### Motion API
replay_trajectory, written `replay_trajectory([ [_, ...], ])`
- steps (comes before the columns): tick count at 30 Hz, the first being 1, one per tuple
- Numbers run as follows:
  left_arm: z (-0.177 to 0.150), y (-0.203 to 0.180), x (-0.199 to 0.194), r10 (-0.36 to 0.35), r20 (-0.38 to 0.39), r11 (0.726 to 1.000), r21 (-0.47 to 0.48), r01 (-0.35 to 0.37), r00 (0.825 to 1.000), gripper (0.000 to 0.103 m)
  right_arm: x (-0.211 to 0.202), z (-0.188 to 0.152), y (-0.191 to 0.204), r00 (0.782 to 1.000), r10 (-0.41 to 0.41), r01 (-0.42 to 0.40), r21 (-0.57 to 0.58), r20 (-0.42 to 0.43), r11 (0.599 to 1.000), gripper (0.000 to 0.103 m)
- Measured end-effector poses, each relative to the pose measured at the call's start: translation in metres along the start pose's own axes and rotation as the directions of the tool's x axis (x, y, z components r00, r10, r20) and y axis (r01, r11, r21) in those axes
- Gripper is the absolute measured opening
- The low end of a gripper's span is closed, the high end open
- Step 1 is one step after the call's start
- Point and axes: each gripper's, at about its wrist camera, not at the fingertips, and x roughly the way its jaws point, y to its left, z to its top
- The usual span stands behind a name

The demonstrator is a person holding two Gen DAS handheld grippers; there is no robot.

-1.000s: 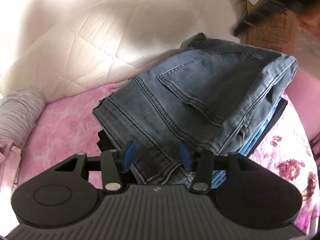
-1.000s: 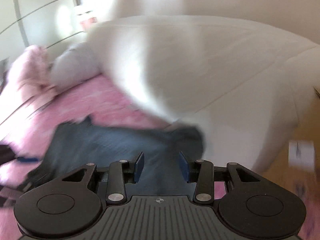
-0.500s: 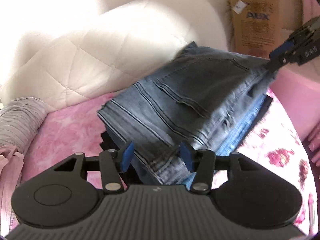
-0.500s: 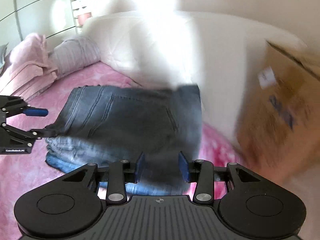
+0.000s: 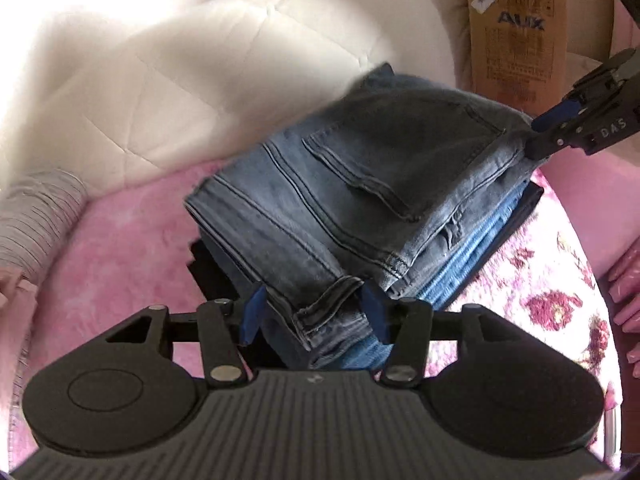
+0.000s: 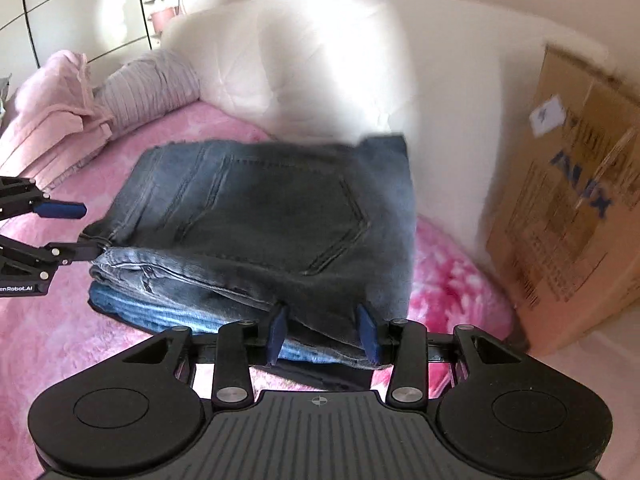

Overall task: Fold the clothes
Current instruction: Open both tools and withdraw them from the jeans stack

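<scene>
The folded grey jeans (image 5: 360, 184) top a stack mid-frame on the pink bed (image 5: 120, 248). The left hand-held gripper (image 5: 312, 312), jaws opening around the hem, could drag it askew; the right hand-held gripper (image 6: 322, 330) is spread around the corner, unpinched.

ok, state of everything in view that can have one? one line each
Grey denim jeans: folded, top of the pile.
Blue denim jeans: folded, under the grey pair.
Black garment: at the bottom, mostly hidden.
Brown cardboard box: closed, upright beside the bed.
Left gripper: jaws opening, grey hem between them.
Right gripper: open, straddling the pile's edge.
</scene>
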Motion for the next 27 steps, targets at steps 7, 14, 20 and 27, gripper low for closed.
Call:
replay_trajectory([
  [7, 0.000, 0.000, -0.013, 0.064, 0.007, 0.998, 0.000, -0.064, 0.998, 0.052, -0.024, 0.003, 0.004, 0.998, 0.021, -0.022, 0.018, 0.057, 1.000, 0.043],
  [14, -0.022, -0.006, -0.032, 0.109, -0.030, 0.993, -0.044, -0.111, 0.994, 0.052, -0.037, -0.031, 0.016, 0.999, 0.007, -0.010, 0.100, 0.033, 0.995, 0.074],
  [20, -0.064, -0.031, -0.076, 0.110, -0.018, 0.975, -0.192, -0.111, 0.994, 0.082, -0.081, -0.082, 0.049, 0.997, -0.071, 0.064, 0.186, 0.034, 0.980, 0.075],
  [27, -0.102, -0.063, -0.153, 0.095, -0.016, 0.947, -0.305, -0.095, 0.995, 0.100, -0.145, -0.134, 0.109, 0.989, -0.138, 0.120, 0.268, 0.051, 0.956, 0.076],
])
